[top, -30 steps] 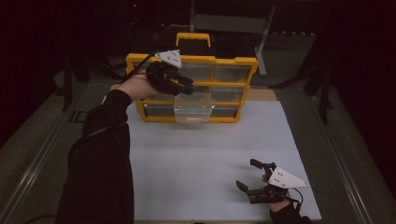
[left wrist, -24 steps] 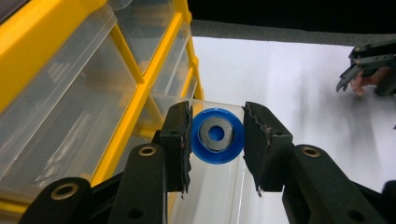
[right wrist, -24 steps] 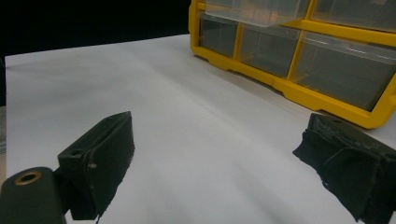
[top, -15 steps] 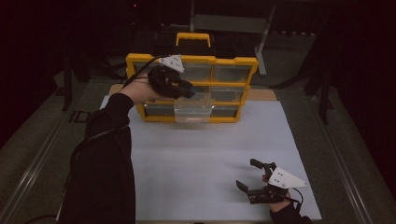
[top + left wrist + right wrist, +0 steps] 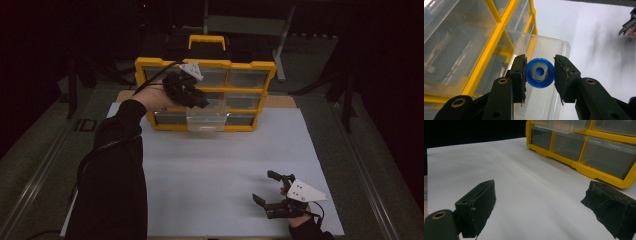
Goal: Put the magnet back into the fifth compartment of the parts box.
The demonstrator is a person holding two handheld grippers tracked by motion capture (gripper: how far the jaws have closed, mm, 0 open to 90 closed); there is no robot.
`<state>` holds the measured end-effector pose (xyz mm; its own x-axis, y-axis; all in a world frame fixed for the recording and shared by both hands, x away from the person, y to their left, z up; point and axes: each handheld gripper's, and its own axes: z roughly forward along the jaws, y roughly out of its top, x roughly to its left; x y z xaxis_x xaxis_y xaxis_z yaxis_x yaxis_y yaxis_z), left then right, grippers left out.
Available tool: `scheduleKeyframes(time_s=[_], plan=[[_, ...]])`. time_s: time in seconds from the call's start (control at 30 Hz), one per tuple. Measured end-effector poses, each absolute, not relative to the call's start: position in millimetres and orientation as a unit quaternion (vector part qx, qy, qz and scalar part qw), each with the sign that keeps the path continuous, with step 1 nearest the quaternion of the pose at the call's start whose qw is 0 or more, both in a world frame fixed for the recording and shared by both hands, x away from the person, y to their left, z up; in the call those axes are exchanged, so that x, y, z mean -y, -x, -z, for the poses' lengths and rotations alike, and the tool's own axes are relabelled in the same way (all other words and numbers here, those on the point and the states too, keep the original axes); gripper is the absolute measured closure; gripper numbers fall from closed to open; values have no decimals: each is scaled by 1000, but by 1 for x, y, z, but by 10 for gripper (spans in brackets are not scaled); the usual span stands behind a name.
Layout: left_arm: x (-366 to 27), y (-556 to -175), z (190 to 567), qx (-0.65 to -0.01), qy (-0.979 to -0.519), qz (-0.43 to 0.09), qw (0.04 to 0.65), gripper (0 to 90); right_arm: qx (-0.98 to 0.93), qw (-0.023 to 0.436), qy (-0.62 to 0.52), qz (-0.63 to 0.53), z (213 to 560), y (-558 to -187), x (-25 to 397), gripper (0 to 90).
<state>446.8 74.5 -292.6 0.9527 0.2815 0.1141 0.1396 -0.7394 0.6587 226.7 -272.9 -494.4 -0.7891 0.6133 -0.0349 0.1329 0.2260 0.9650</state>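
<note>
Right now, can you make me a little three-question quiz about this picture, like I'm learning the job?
1. True or false: the left gripper has a blue disc between its jaws.
2. Which drawer of the yellow organizer is pulled out? A) top left B) bottom middle C) top right
3. Fill in: the right gripper hovers with its jaws ____ over the white sheet.

Key
1. True, over the clear drawer.
2. B
3. open
</note>
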Motion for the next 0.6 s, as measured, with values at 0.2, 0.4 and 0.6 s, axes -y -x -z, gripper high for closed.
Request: scheduleKeyframes(time_s=[0.2,0.4,0.6], plan=[[-70,-449,294,-122,-932,-110,324,630,-753,212,-249,-571,494,-227,274,94],[-66,-449,296,-123,-936,-109,310,630,-754,211,-249,-571,494,-227,273,94],[-66,-451,297,-130,-935,-122,305,628,-753,212,-247,-572,494,-227,274,94]])
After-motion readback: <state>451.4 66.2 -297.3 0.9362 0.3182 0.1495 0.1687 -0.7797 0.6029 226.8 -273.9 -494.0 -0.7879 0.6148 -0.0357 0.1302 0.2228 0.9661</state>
